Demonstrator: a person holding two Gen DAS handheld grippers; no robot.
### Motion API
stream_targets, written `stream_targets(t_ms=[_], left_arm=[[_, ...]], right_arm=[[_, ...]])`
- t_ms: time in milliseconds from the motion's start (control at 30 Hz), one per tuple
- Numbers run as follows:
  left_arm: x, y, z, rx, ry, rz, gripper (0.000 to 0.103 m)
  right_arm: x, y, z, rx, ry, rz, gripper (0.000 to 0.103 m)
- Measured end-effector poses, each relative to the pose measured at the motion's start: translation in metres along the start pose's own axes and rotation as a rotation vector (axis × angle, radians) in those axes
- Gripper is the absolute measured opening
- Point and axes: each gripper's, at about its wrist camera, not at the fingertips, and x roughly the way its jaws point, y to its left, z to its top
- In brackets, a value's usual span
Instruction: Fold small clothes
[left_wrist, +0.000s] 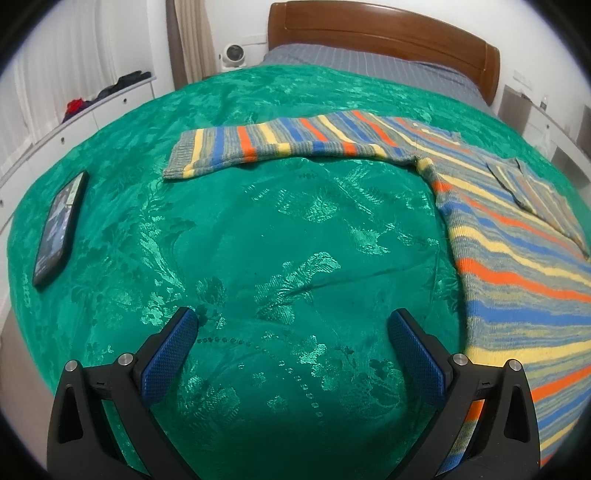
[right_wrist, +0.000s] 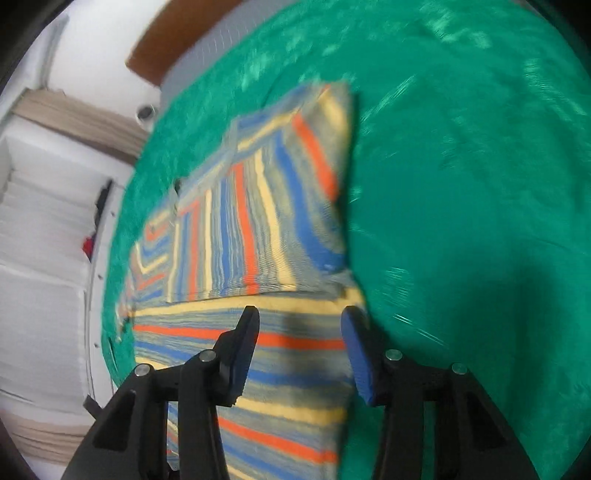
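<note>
A striped knit sweater (left_wrist: 517, 236) in blue, orange, yellow and grey lies flat on the green bedspread (left_wrist: 258, 236). One sleeve (left_wrist: 280, 142) stretches out to the left. In the right wrist view the sweater (right_wrist: 258, 236) has its other sleeve folded over the body. My left gripper (left_wrist: 291, 332) is open and empty above bare bedspread, left of the sweater's body. My right gripper (right_wrist: 299, 325) is open and empty, just above the sweater's body near its right edge. That view is blurred.
A black phone (left_wrist: 61, 225) lies on the bedspread at the left. A wooden headboard (left_wrist: 384, 40) and grey sheet are at the far end. A white dresser (left_wrist: 92, 110) with clothes on top stands along the left side.
</note>
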Motion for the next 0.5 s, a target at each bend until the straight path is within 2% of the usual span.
stream_targets(t_ms=[67,200,400,500], left_arm=[[0.000,0.000,0.000,-0.001,0.001,0.000,0.103],[-0.002,-0.001,-0.002,0.001,0.000,0.006,0.103],[-0.002,-0.002,-0.001,0.004,0.000,0.007,0.103],[-0.004,-0.003,-0.001,0.013,0.004,0.001,0.103]], right_arm=[[-0.020,-0.001,-0.009,-0.052,-0.059,-0.047,0.053],[-0.053,-0.012,-0.029,-0.178,-0.150,-0.169,0.056],[-0.079,-0.069,-0.061,-0.151,-0.267,-0.296,0.057],[-0.081,-0.094,-0.070,-0.113,-0.291,-0.305,0.057]])
